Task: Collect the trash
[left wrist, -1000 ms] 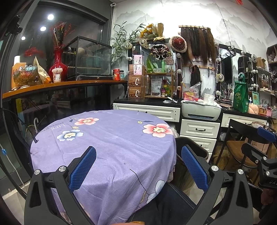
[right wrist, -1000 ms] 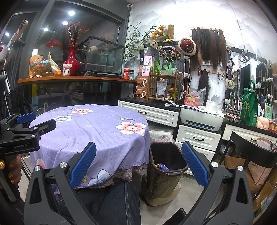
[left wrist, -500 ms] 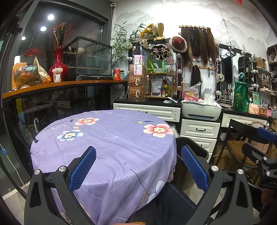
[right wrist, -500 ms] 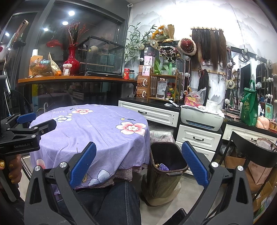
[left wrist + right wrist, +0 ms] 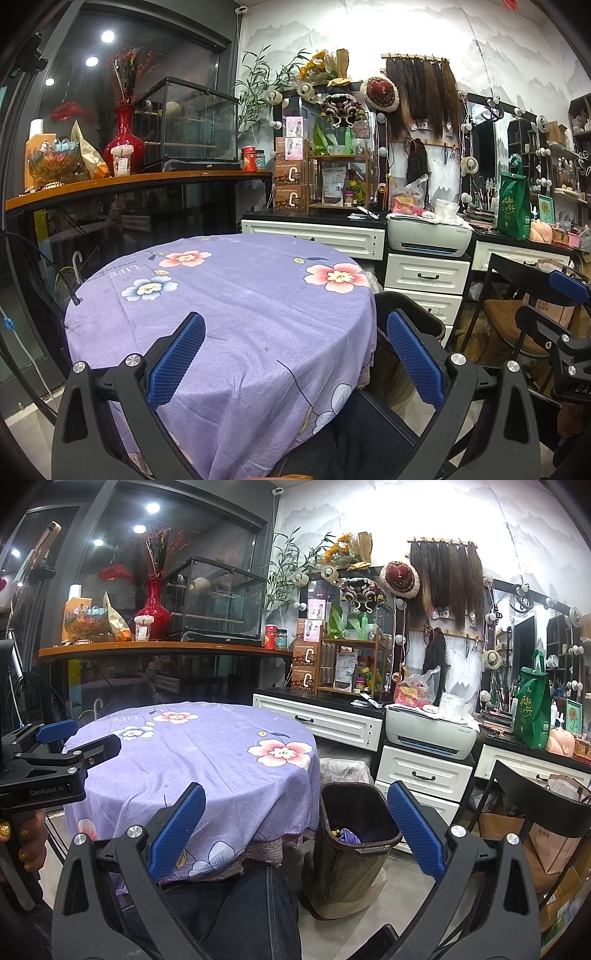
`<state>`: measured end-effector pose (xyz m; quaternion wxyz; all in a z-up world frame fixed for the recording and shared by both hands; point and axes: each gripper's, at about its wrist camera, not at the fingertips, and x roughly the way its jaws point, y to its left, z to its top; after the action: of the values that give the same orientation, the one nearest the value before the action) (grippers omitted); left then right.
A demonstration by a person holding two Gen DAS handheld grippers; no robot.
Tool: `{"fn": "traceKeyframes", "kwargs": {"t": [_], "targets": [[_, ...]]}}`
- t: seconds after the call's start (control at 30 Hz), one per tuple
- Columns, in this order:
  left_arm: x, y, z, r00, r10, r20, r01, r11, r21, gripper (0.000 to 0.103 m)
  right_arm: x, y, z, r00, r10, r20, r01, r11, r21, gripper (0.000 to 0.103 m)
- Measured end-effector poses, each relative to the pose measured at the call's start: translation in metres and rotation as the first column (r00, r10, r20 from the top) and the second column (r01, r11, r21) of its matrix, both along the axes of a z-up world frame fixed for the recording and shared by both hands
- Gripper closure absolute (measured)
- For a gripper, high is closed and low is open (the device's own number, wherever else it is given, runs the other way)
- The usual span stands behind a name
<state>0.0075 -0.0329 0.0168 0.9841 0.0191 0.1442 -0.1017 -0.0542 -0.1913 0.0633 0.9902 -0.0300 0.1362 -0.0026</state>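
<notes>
Probably a hair-and-makeup studio: brown hair extensions [image 5: 419,96] hang beside a bulb-lined black-framed vanity mirror [image 5: 480,147].

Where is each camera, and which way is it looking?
Left wrist: sits on the left gripper, facing over the purple tablecloth toward the white drawers; shows its open blue fingers, a denim knee, the other gripper at the right edge.
Right wrist: sits on the right gripper, facing the trash bin beside the table; shows its open fingers, a knee, the left gripper and hand.
Shared: the tablecloth, bin, printer, red vase.
</notes>
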Motion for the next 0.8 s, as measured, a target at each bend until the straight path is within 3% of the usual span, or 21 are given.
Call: {"fn": "traceKeyframes", "kwargs": {"t": [0.8], "targets": [[-0.0003, 0.0001, -0.0001, 1.000, 0.002, 0.001, -0.002, 1.000, 0.001, 0.005, 0.0006, 0.0002, 0.0010, 1.000, -0.001, 0.001, 0.001, 1.000, -0.001, 0.006]]}}
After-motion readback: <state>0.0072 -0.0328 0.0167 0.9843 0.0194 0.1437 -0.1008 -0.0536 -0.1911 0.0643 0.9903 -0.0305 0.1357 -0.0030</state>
